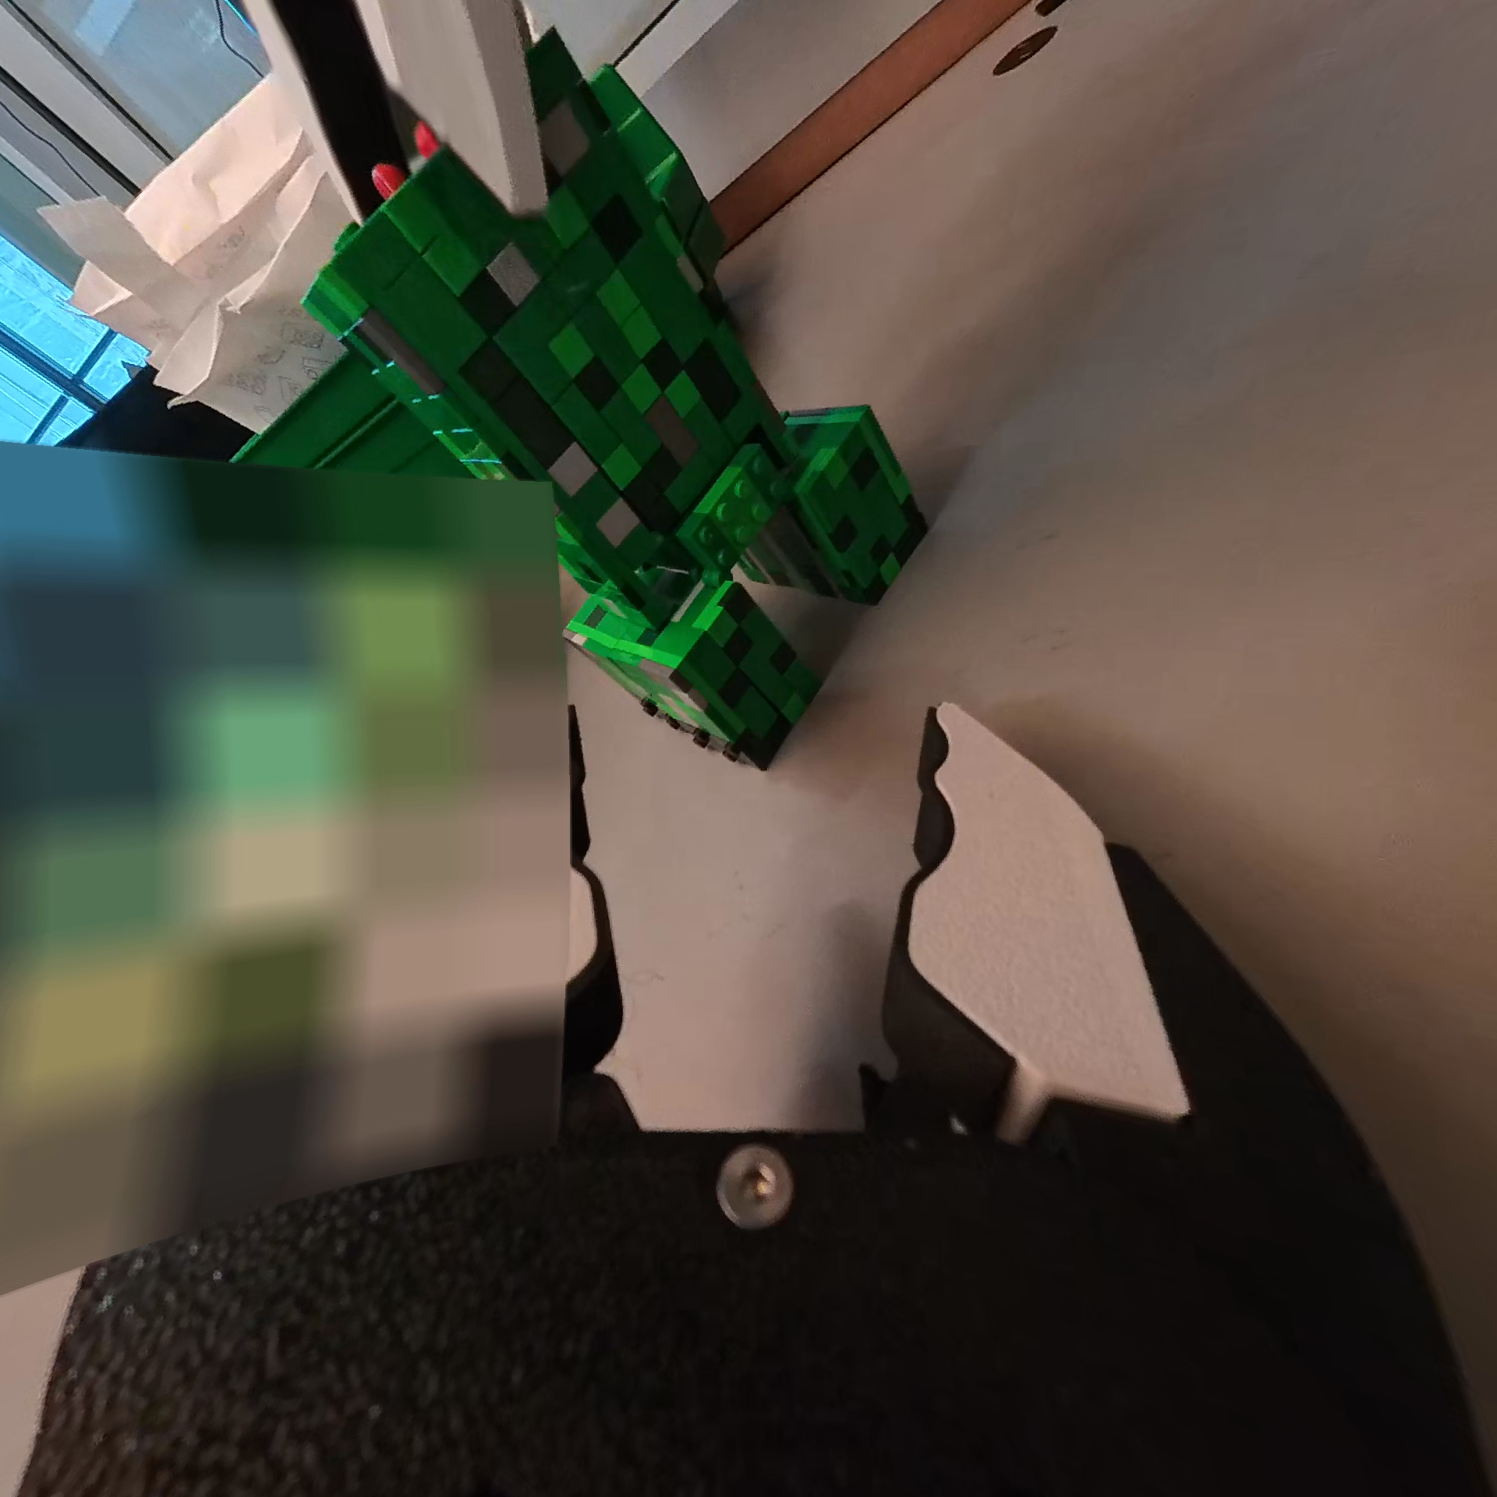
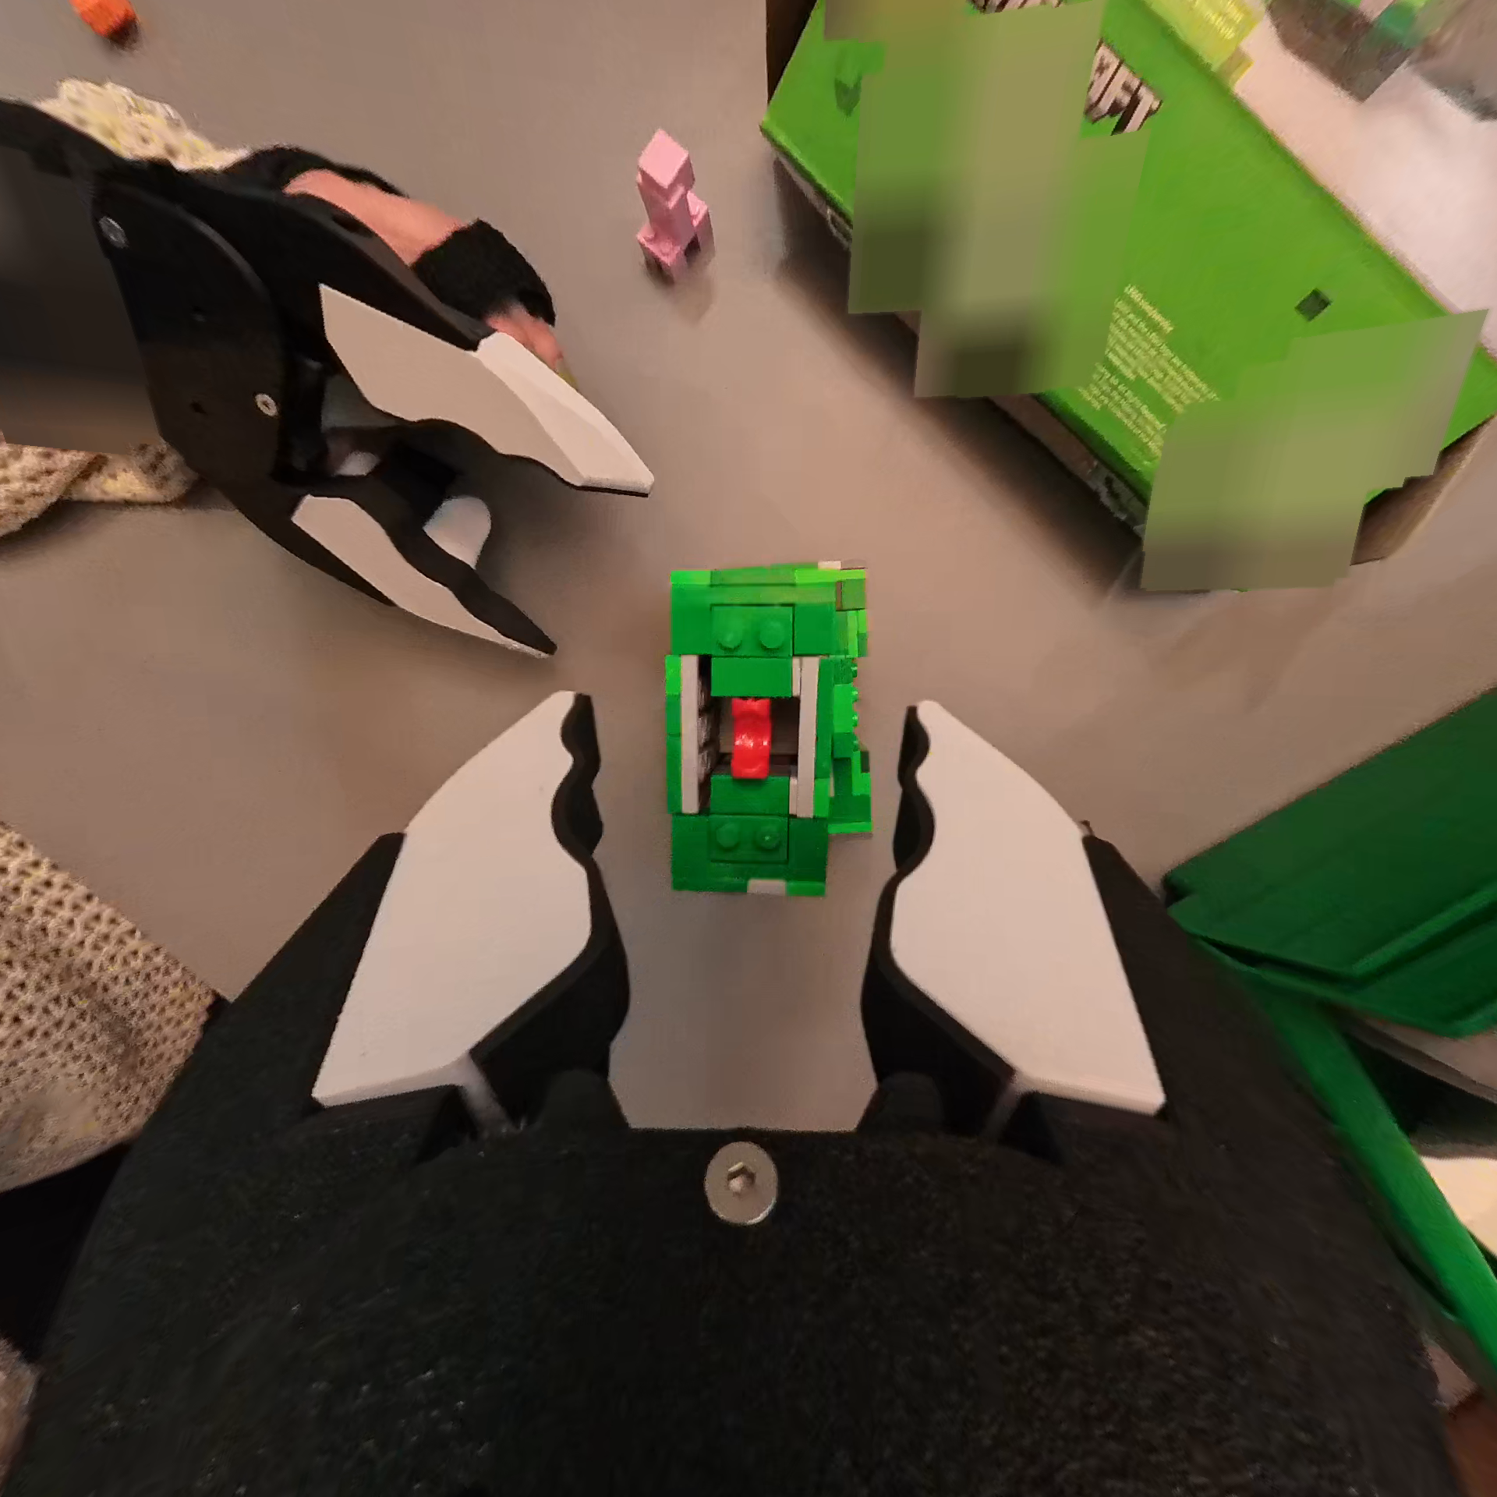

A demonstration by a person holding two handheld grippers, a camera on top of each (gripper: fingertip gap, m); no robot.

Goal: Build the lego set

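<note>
Right wrist view, looking down on the grey table: the right gripper hangs directly above the green brick figure, its jaws spread wide and holding nothing. The figure stands upright on the table, so that only its top shows, and that top lies between the two fingertips with a clear gap on either side, touching neither. The long axis of this top face runs straight ahead along the fingers, with a red piece set in an open cavity at its middle. Of the two tools, the right is judged the nearer and already aligned; a straight descent would bring the pads onto the figure's narrow flanks. To the left and slightly beyond, the left gripper is held by a hand in a dark fingerless glove, its jaws likewise parted and empty, tips pointing toward the figure but apart from it. Farther off stand a small pink figure and, to the right, a green box. Left wrist view: the left gripper is open, the figure ahead of it, its two blocky feet nearest the tips, untouched.
</note>
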